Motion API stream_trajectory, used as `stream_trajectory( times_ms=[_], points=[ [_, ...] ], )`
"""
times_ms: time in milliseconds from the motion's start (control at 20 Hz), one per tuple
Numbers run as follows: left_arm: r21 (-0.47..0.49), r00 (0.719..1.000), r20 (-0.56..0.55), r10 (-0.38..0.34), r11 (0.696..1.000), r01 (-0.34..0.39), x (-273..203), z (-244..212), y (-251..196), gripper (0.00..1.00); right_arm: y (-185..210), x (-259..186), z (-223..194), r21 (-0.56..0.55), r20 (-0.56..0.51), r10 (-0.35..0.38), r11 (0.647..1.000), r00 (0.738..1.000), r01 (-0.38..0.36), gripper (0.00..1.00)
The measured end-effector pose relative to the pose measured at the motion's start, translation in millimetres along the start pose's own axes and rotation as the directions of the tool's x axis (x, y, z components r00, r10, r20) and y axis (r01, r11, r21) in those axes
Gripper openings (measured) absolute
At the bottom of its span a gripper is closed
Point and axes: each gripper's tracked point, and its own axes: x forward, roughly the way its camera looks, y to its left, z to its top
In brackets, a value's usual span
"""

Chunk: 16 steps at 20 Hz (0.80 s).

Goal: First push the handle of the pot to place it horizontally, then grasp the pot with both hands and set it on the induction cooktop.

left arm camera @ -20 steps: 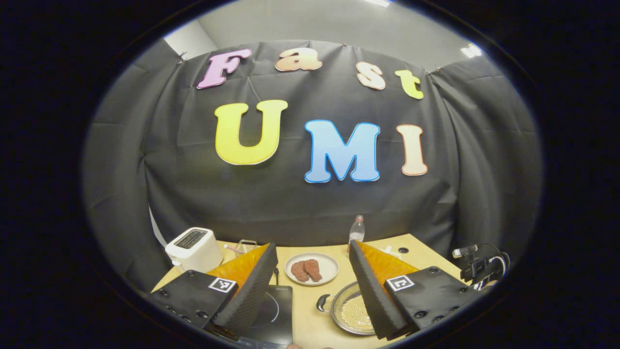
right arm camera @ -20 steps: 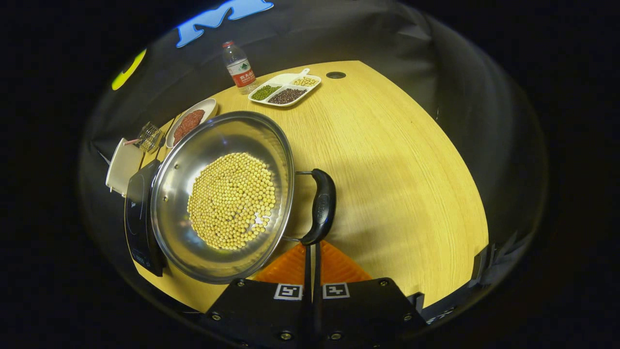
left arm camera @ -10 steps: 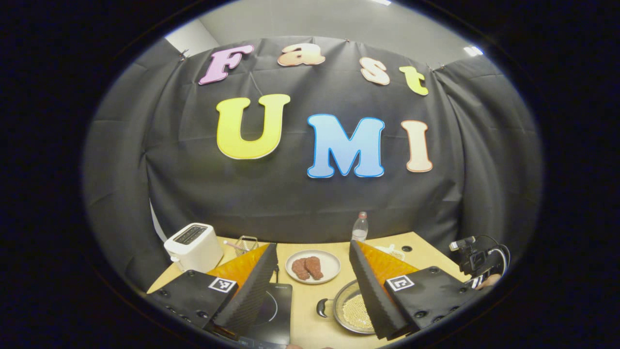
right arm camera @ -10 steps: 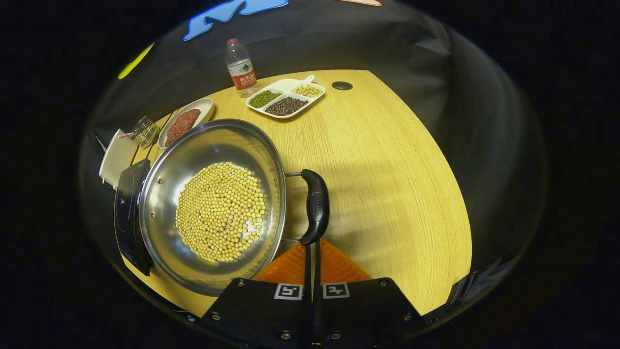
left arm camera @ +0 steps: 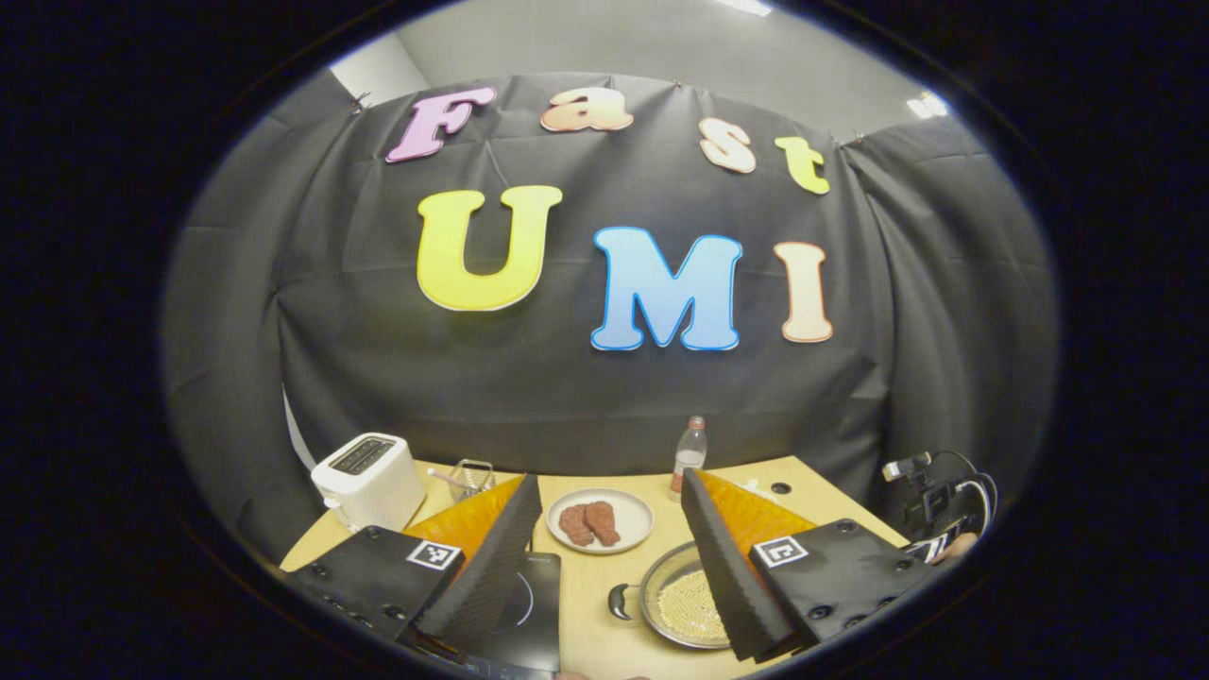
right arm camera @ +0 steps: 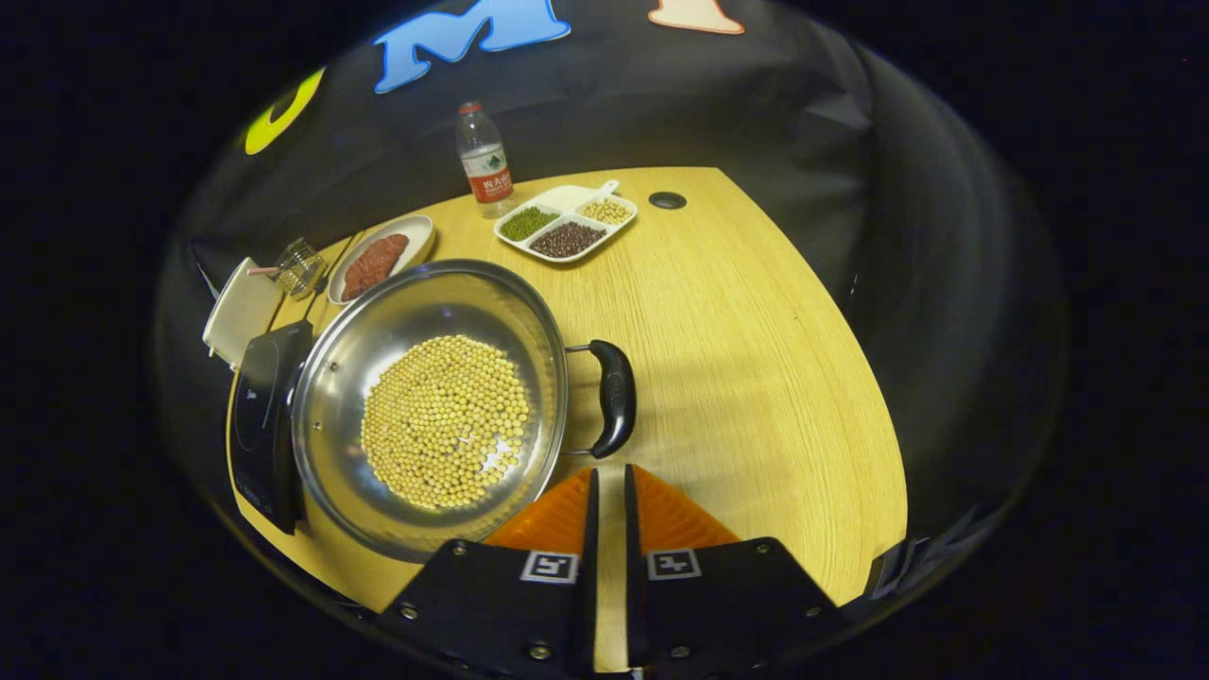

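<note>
- Steel pot (left arm camera: 682,606) with its pale beans sits on the wooden table's near right part in the left gripper view, just beside the dark induction cooktop (left arm camera: 524,623) at the near left edge; its small black handle (left arm camera: 618,601) points toward the cooktop.
- Left gripper (left arm camera: 609,557) hangs above them with its fingers spread wide and nothing between them. Compared with a second ago the pot looks slightly farther down and smaller, so this hand has lifted or tipped back a touch; the plate of meat (left arm camera: 600,520) and the toaster (left arm camera: 368,479) at the far side stand as before.
- Right gripper view: the right gripper (right arm camera: 605,477) now shows a narrow slit between its fingers, holding nothing, and its tips sit just short of the pot's right handle (right arm camera: 614,397). Half a second ago they were pressed tight together, touching that handle's lower end.
- Pot (right arm camera: 430,406) itself has turned a little and now sits partly over the cooktop (right arm camera: 266,420) edge in this view.
- To my eye the push is done and the hand is backing off; the handles look about level across, so the two-handed grasp comes next.
</note>
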Motion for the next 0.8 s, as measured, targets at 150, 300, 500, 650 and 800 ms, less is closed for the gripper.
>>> stream_trajectory(
  times_ms=[150,300,500,650,800],
  points=[
    [-0.011,0.998,0.009,-0.057,0.998,0.057,-17.2,-4.6,-3.0,0.95,5.9,-37.2,3.5,0.008,0.094,-0.007,1.000,0.996,0.006,0.72],
    [-0.037,0.994,-0.025,-0.102,0.994,0.101,-28.9,-22.5,-5.5,0.99,13.8,-65.1,5.3,0.027,0.186,-0.014,1.000,0.982,0.010,1.00],
    [-0.064,0.977,-0.153,-0.146,0.988,0.137,-22.6,-71.2,-19.1,0.97,19.3,-84.2,9.5,0.019,0.261,-0.015,1.000,0.965,0.011,1.00],
    [-0.065,0.952,-0.260,-0.161,0.987,0.149,-2.4,-114.8,-34.2,0.97,19.0,-78.7,16.1,-0.016,0.289,0.004,1.000,0.957,0.001,1.00],
    [-0.046,0.918,-0.364,-0.158,0.987,0.152,21.1,-157.7,-46.5,0.98,15.4,-59.3,21.8,-0.037,0.271,0.028,0.999,0.962,-0.019,1.00]
  ],
)
